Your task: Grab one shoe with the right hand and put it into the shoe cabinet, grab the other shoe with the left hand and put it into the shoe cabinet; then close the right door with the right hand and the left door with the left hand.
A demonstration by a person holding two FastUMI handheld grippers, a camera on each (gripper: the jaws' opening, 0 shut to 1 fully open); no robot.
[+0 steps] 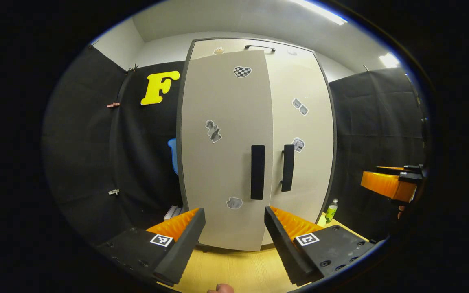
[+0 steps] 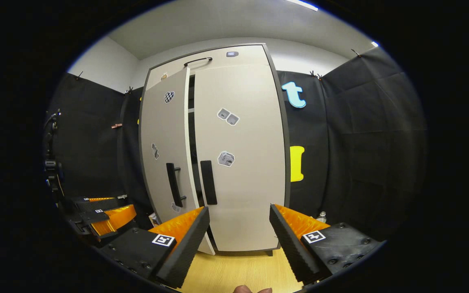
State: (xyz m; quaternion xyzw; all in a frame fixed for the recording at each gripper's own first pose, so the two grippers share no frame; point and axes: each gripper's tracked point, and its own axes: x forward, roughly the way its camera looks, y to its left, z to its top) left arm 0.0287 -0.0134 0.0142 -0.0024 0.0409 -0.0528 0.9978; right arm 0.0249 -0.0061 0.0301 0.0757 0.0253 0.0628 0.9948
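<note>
Left gripper view: the left gripper (image 1: 234,240) pointed at the shoe cabinet (image 1: 255,142), fingers spread wide and holding nothing. The left door (image 1: 226,150) stood ajar, its free edge swung forward and overlapping the right door (image 1: 303,134). Its handle (image 1: 257,171) lay at 12 o'clock from the fingers, which suggested the gripper was lined up to push this door shut. The right gripper (image 1: 393,181) waited at 3 o'clock, well apart from the cabinet. No shoe could be seen; judging by the doors, both were probably inside.

Right gripper view: the right gripper (image 2: 238,240) was likewise spread and empty, facing the right door (image 2: 240,150), which appeared closed or nearly so. A dark gap separated it from the left door (image 2: 163,150), which angled outward. The left gripper (image 2: 108,215) sat at 9 o'clock, low.

The cabinet rested on a pale wooden floor (image 2: 234,268). Black cloth (image 2: 360,142) lined the booth, with white wall and ceiling lights above. A small bottle (image 1: 331,210) stood at the cabinet's base, at 4 o'clock.
</note>
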